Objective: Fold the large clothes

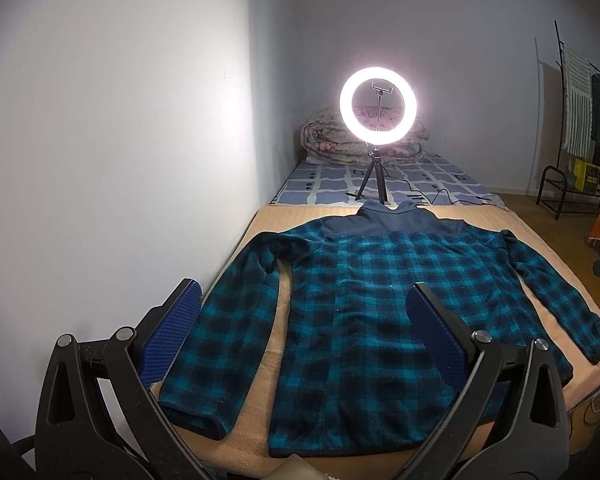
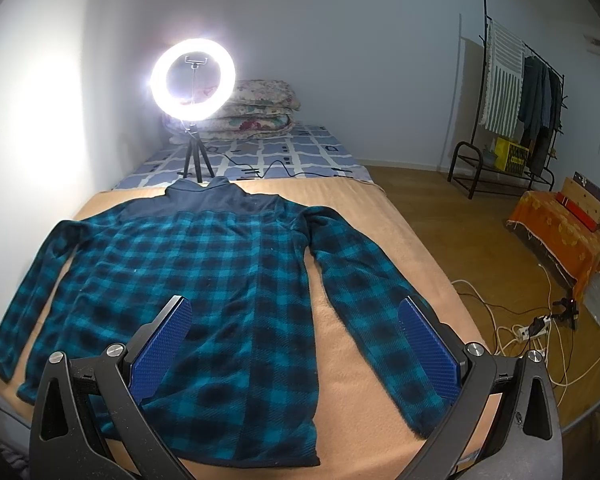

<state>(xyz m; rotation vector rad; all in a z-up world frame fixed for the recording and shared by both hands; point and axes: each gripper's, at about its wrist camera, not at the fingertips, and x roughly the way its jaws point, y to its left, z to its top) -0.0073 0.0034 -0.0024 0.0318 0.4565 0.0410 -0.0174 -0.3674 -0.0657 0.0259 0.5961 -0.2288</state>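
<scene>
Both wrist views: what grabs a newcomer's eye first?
The lit white ring light on a small black tripod glares from the far end of the bed. In front of it, the teal-and-black plaid fleece jacket lies flat on the tan blanket, sleeves spread. The open left gripper and open right gripper, both with blue pads, hover over its hem end.

Both wrist views overlook jacket (image 1: 360,300), hem-side.

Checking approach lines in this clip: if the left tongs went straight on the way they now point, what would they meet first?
Most likely the plaid jacket: the open left tongs frame its body between their tips, aimed down over the tan blanket. Nothing shows between, though depth is hard to judge.
</scene>
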